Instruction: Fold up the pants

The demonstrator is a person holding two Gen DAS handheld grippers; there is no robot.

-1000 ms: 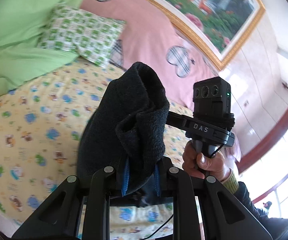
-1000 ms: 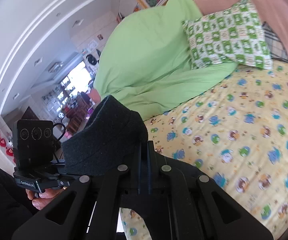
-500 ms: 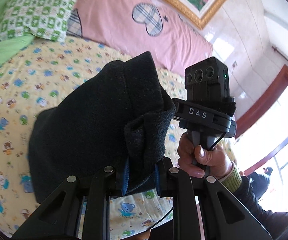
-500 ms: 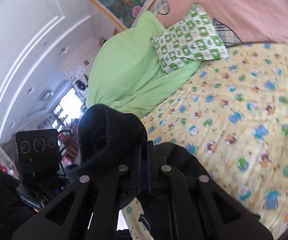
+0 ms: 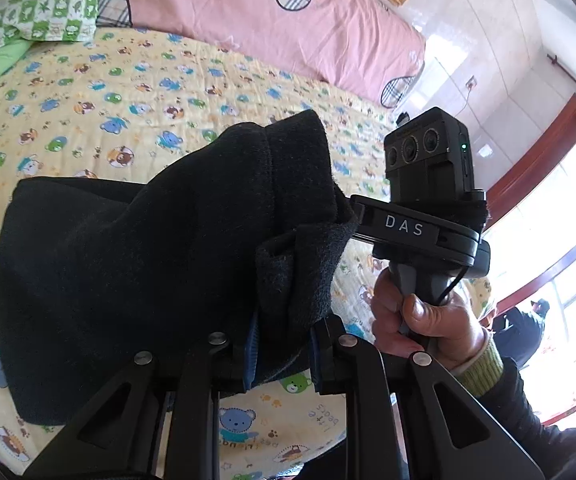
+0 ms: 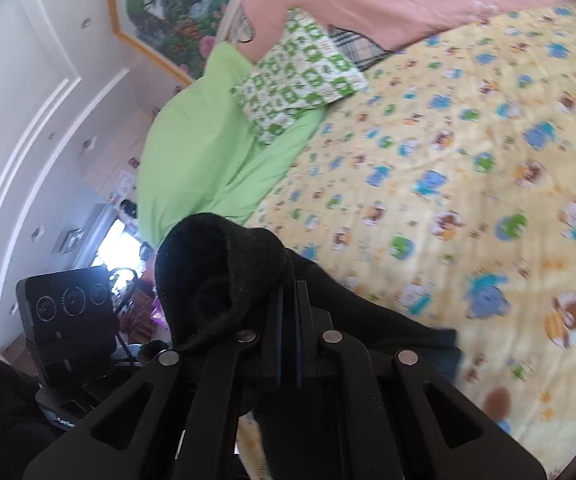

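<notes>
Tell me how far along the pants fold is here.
Midway. Done: both grippers have picked up an end of the black fleece pants. In hand: left gripper and right gripper are both clamped on bunched fabric above the yellow cartoon-print bedsheet. Left: laying that end down and smoothing the fold; the final shape isn't visible.

White capitals "DAS" (image 5: 403, 226) stand on the black mounting plate under the camera of the other handheld device, seen from the left wrist. On the yellow cartoon bedsheet (image 5: 136, 92), small print reads upside down near the bottom edge, apparently "little bears" (image 5: 323, 416). A small white label on the other device's base in the right wrist view (image 6: 66, 424) is too small to read.
</notes>
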